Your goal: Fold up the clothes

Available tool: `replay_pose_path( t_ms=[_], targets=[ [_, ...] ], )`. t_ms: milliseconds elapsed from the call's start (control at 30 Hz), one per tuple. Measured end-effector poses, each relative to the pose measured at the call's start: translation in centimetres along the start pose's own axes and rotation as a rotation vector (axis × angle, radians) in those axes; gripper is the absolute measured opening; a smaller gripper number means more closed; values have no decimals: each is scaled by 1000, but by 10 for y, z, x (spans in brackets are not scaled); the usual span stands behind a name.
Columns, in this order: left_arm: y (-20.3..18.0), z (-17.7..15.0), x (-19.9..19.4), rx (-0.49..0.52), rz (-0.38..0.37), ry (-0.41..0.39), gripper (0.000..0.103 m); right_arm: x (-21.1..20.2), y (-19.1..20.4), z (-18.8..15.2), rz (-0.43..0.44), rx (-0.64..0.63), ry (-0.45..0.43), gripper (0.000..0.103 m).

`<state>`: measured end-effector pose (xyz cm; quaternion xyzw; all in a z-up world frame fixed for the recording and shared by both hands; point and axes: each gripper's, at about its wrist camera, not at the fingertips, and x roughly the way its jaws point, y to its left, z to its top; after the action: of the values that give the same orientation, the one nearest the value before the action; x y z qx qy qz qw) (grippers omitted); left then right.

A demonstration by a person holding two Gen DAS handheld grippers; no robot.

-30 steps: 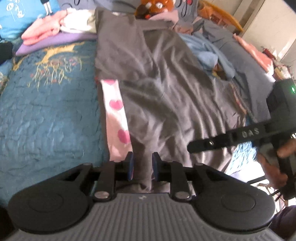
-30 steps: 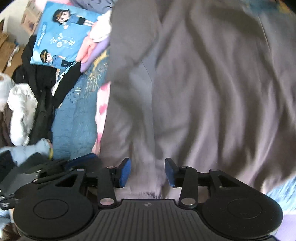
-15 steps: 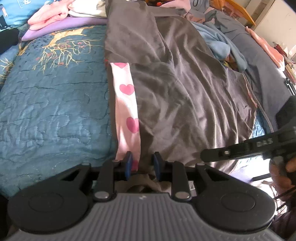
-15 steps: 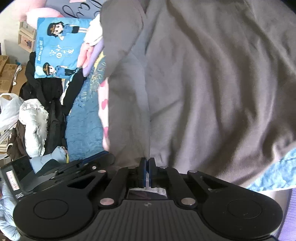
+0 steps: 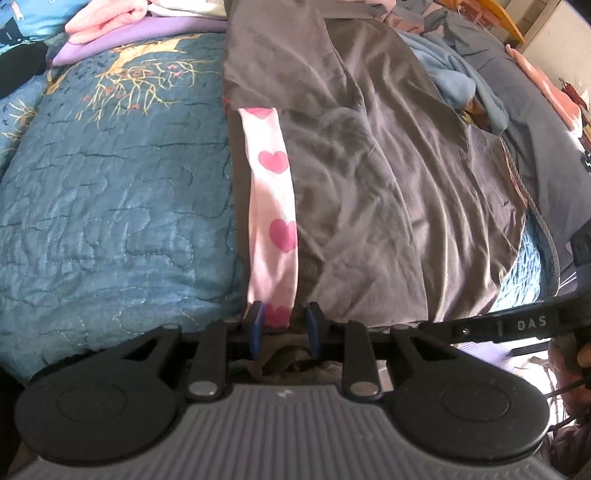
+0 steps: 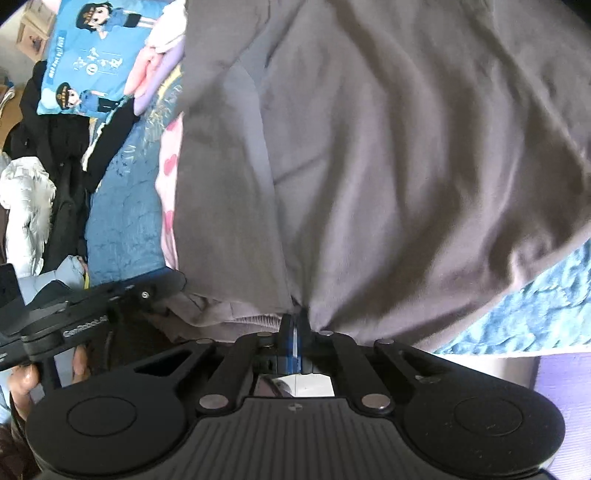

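Since a second ago the right gripper [image 6: 294, 332] has gone from fingers spread over the cloth to fingers pressed flat together on the near hem of the grey garment [image 6: 388, 147], which puckers into them. That garment lies spread lengthwise on the bed's blue quilt [image 5: 110, 206], partly covering a pink strip of fabric with hearts [image 5: 273, 192] along its left edge. The left gripper [image 5: 283, 330] sits at the near end of that strip, its fingers parted with a clear gap and the pink end and grey hem between them, not squeezed. Folded pink and purple clothes [image 5: 122, 26] lie stacked at the far left.
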<state>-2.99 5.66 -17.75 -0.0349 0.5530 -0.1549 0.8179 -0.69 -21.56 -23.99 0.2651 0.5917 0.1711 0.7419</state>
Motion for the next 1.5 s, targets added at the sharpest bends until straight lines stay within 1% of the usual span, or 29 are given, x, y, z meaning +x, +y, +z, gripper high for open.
replay_pose_path(
  t_ms=[67, 133, 167, 200, 267, 300, 367, 400, 467, 533, 600, 700, 767, 800, 867, 900, 1000, 1100, 1167, 1233, 1267, 1300, 1367, 1433, 1500],
  targets=[
    [0, 0, 0, 1, 1, -1, 27, -12, 2, 5, 21, -16, -45, 7],
    [-1, 0, -1, -2, 8, -9, 27, -26, 9, 17, 42, -40, -112, 8],
    [-2, 0, -2, 0, 16, -15, 29, -31, 10, 24, 41, -61, -142, 11],
    [-3, 0, -4, 2, 24, -20, 30, -33, 16, 32, 23, -88, -175, 16],
    [-8, 1, -10, 23, 53, -38, 30, -32, 27, 50, -2, -139, -228, 19],
    [-12, 1, -15, 36, 55, -56, 30, -30, 32, 60, -9, -161, -250, 19],
    [-19, 2, -26, 50, 15, -93, 32, -22, 39, 80, -11, -167, -284, 24],
    [-22, 3, -33, 61, -12, -115, 35, -19, 42, 89, -5, -160, -297, 25],
    [-31, 7, -40, 97, -50, -146, 46, -12, 44, 110, 4, -113, -322, 29],
    [-41, 13, -38, 132, -63, -148, 47, -4, 42, 131, 2, -42, -325, 30],
    [-53, 19, -28, 166, -59, -130, 47, 7, 39, 150, -6, 34, -320, 31],
    [-64, 25, -8, 196, -59, -88, 47, 22, 34, 166, -21, 123, -282, 30],
    [-68, 28, 3, 203, -58, -67, 47, 28, 34, 168, -39, 130, -256, 27],
    [-68, 28, 7, 205, -60, -59, 47, 30, 34, 169, -50, 125, -247, 18],
    [-67, 26, 11, 198, -64, -47, 47, 28, 36, 168, -79, 95, -257, 7],
    [-66, 26, 13, 195, -66, -41, 47, 24, 36, 167, -102, 83, -272, 4],
    [-64, 24, 18, 185, -72, -23, 47, 16, 38, 167, -157, 53, -307, 2],
    [-61, 22, 24, 176, -79, -5, 47, 12, 35, 171, -201, 19, -313, 0],
    [-60, 21, 28, 169, -83, 7, 47, 13, 30, 175, -221, 20, -305, 0],
    [-58, 20, 31, 163, -87, 19, 47, 7, 26, 174, -180, 34, -322, 1],
    [-57, 19, 33, 160, -90, 24, 47, 1, 27, 170, -122, 33, -337, 5],
    [-57, 19, 33, 158, -91, 23, 47, -5, 29, 166, -64, 32, -352, 5],
    [-57, 18, 33, 155, -93, 22, 47, -9, 37, 156, 38, 1, -332, 7],
    [-57, 18, 33, 156, -92, 22, 48, -1, 44, 145, 64, -52, -271, 8],
    [-59, 17, 33, 165, -86, 23, 48, 12, 46, 136, 22, -92, -223, 8]
  ],
)
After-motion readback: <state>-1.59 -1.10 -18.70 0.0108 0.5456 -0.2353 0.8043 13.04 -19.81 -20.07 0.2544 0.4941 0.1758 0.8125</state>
